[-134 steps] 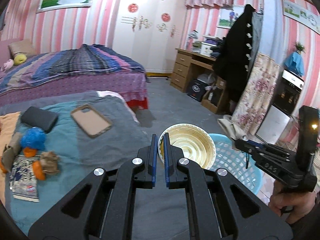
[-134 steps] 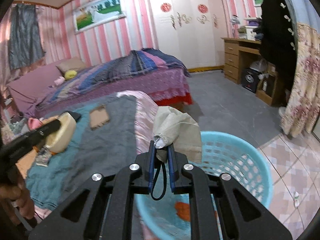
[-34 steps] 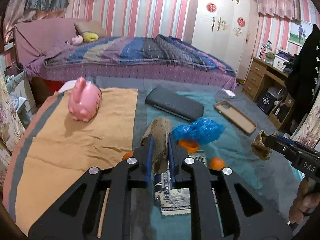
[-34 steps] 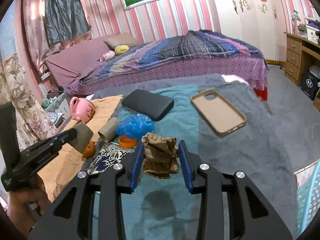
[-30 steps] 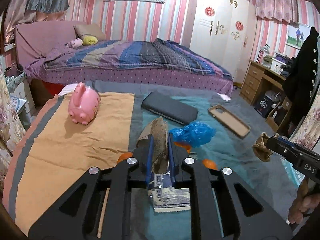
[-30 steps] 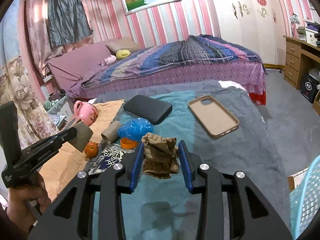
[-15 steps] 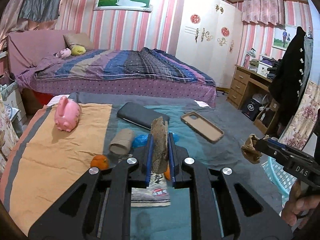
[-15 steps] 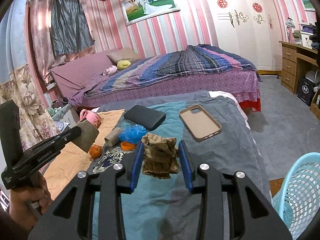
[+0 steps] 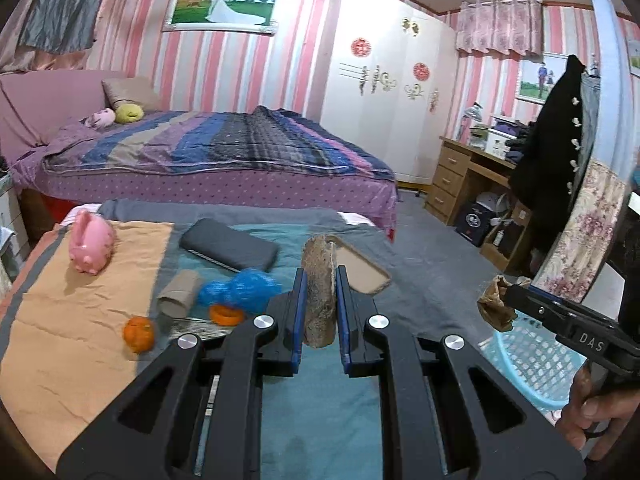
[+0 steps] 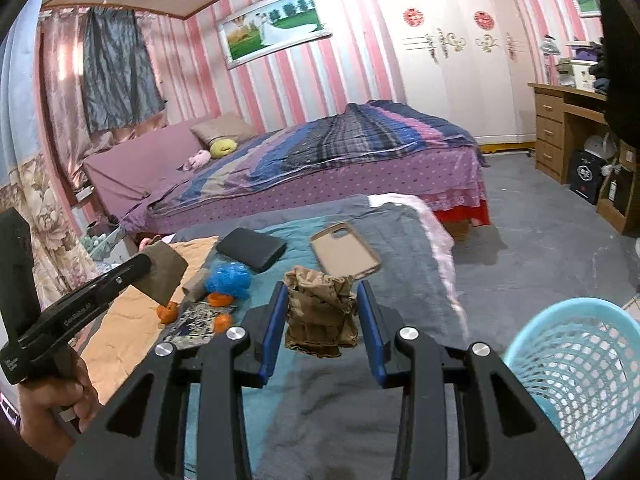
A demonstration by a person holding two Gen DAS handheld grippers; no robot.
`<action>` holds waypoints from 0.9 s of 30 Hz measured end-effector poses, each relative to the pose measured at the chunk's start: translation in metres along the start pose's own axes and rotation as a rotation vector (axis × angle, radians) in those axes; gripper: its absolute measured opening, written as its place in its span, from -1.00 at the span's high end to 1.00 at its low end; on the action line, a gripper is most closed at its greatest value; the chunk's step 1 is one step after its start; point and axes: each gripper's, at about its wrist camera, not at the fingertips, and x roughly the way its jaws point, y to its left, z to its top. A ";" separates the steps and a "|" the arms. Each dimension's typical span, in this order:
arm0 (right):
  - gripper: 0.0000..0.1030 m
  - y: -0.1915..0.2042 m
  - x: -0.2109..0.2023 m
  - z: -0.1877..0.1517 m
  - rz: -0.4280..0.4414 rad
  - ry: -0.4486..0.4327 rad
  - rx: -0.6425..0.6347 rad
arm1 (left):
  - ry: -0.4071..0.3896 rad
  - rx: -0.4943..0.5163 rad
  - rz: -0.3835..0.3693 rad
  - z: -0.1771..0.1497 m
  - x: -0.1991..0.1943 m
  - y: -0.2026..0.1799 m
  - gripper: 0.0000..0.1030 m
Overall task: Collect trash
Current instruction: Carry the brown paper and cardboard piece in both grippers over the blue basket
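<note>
Left gripper (image 9: 319, 312): jaws clamped on flattened cardboard tube (image 9: 319, 292), held upright, clear of bedding for carrying.
Right gripper (image 10: 322, 320): jaws pinching crumpled brown paper (image 10: 320, 307), lifted off blanket.
Blue mesh basket (image 10: 576, 364): on floor beside bed edge, right; likely drop point.
Farther on teal blanket (image 9: 320, 408): cardboard roll (image 9: 179, 293), blue plastic bag (image 9: 240, 289), orange peels (image 9: 226, 314), uncollected.

Pink-and-white striped wall (image 9: 208, 76), light-blue basket (image 10: 580, 364), pink piggy bank (image 9: 91, 246).
</note>
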 end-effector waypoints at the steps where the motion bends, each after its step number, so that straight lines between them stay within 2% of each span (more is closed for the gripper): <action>1: 0.30 -0.004 -0.003 0.000 -0.007 -0.003 0.003 | 0.002 0.003 -0.013 -0.001 0.001 -0.006 0.76; 16: 0.29 -0.123 -0.068 -0.010 -0.222 -0.040 0.121 | 0.029 0.072 -0.192 -0.015 0.012 -0.093 0.76; 27: 0.27 -0.166 -0.088 -0.016 -0.304 -0.038 0.189 | 0.071 0.141 -0.383 -0.038 0.030 -0.187 0.76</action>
